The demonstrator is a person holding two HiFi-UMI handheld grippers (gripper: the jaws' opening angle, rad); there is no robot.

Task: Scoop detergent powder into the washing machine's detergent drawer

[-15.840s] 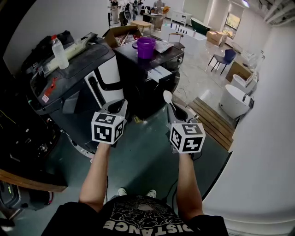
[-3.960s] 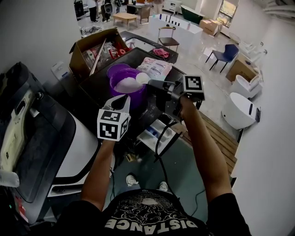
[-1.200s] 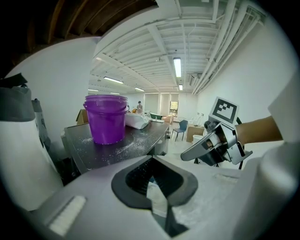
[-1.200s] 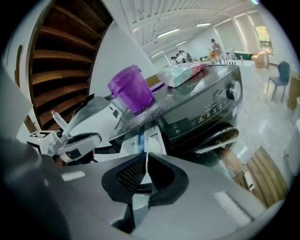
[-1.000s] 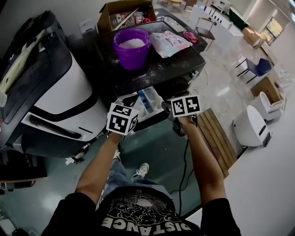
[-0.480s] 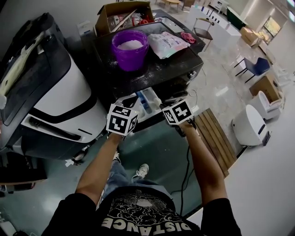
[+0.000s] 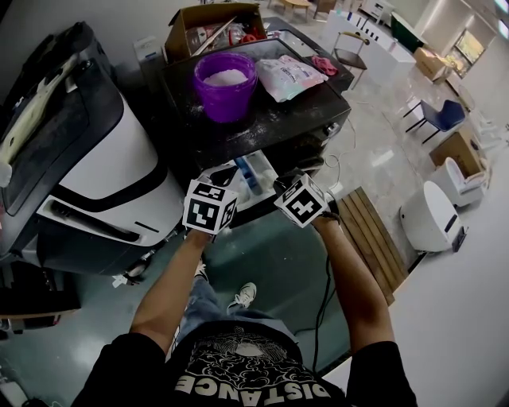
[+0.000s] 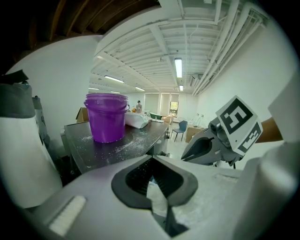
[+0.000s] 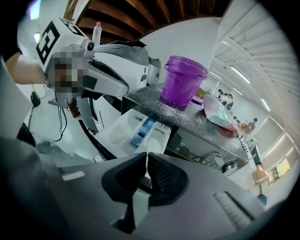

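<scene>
A purple bucket (image 7: 227, 83) of white powder stands on the dark washing machine top (image 7: 294, 119). Below it the white detergent drawer (image 7: 248, 176) with a blue insert (image 9: 142, 131) is pulled out. My right gripper (image 9: 146, 160) is shut on the thin handle of a white spoon (image 9: 151, 144), whose bowl hangs over the drawer's right side. In the head view this gripper (image 7: 281, 184) is tilted beside the drawer. My left gripper (image 7: 219, 175) sits at the drawer's left front. Its pads (image 8: 140, 176) meet, with an unclear white sliver between them.
A bag of powder (image 7: 293, 75) and an open cardboard box (image 7: 208, 20) lie behind the bucket. A white and black appliance (image 7: 95, 159) stands at the left. A wooden platform (image 7: 372, 234) is on the floor at the right. A cable trails from the right gripper.
The right gripper came down from the bucket to the drawer. Over the last second it shifted left and rolled, so its marker cube now sits tilted. The left gripper stayed put.
</scene>
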